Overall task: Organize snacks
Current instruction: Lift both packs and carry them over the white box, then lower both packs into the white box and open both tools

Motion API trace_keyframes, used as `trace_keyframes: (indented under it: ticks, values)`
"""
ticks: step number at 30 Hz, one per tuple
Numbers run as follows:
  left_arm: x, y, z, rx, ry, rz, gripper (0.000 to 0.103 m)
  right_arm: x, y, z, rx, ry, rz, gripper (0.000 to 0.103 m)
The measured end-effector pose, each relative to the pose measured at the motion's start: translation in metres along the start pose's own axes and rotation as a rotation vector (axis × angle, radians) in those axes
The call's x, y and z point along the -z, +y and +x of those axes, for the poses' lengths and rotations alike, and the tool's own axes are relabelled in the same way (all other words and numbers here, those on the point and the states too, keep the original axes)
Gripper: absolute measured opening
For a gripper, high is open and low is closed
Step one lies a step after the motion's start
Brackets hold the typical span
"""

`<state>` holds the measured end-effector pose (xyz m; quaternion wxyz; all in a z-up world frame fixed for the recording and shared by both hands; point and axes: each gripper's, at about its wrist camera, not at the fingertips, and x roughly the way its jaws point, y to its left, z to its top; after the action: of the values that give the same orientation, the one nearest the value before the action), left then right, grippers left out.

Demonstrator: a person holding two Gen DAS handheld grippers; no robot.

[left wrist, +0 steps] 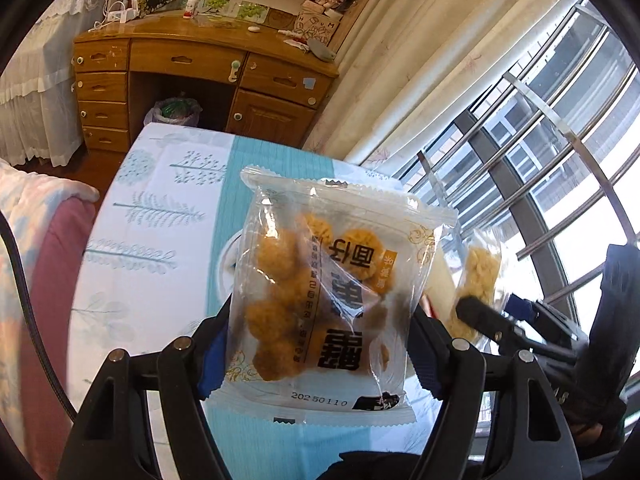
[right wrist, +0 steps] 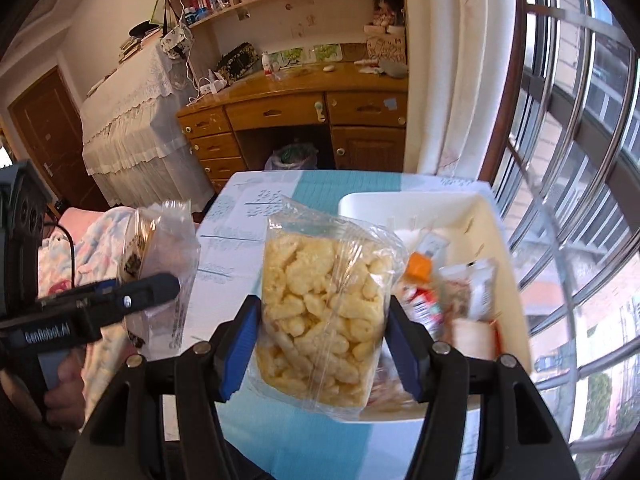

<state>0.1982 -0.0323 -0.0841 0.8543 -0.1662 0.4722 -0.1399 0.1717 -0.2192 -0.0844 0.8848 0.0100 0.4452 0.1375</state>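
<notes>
My left gripper [left wrist: 320, 344] is shut on a clear packet of round golden-brown snacks [left wrist: 320, 280] with black print, held up above the table. My right gripper [right wrist: 322, 350] is shut on a clear bag of pale yellow puffs [right wrist: 324, 316], its blue pads pressing both sides. A white bin [right wrist: 496, 248] at the table's right holds several wrapped snacks [right wrist: 452, 292]. The right gripper with its yellow bag [left wrist: 478, 292] shows blurred at the right of the left wrist view. The left gripper [right wrist: 132, 296] and its packet [right wrist: 160, 264] appear at the left of the right wrist view.
The table wears a white and teal cloth with leaf prints [left wrist: 160, 216]. A wooden desk with drawers [left wrist: 192, 68] stands beyond it, a bagged bin [left wrist: 174, 112] beneath. Barred windows and a curtain [right wrist: 460, 80] run along the right. A bed with a pink blanket [left wrist: 48, 280] lies left.
</notes>
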Motion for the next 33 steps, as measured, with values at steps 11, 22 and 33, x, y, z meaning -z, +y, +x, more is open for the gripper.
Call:
trace_keyframes:
  ticks: [11, 22, 33]
  values:
    - [-0.018, -0.062, 0.05, 0.023, -0.02, 0.006, 0.075, -0.007, -0.059, 0.001, 0.028, -0.011, -0.069, 0.061]
    - [-0.023, -0.096, 0.095, 0.013, 0.026, 0.001, 0.086, -0.009, -0.097, 0.023, 0.004, 0.063, -0.048, 0.063]
    - [-0.018, -0.104, 0.096, 0.001, 0.041, 0.018, 0.096, -0.007, -0.114, 0.029, -0.021, 0.085, 0.036, 0.085]
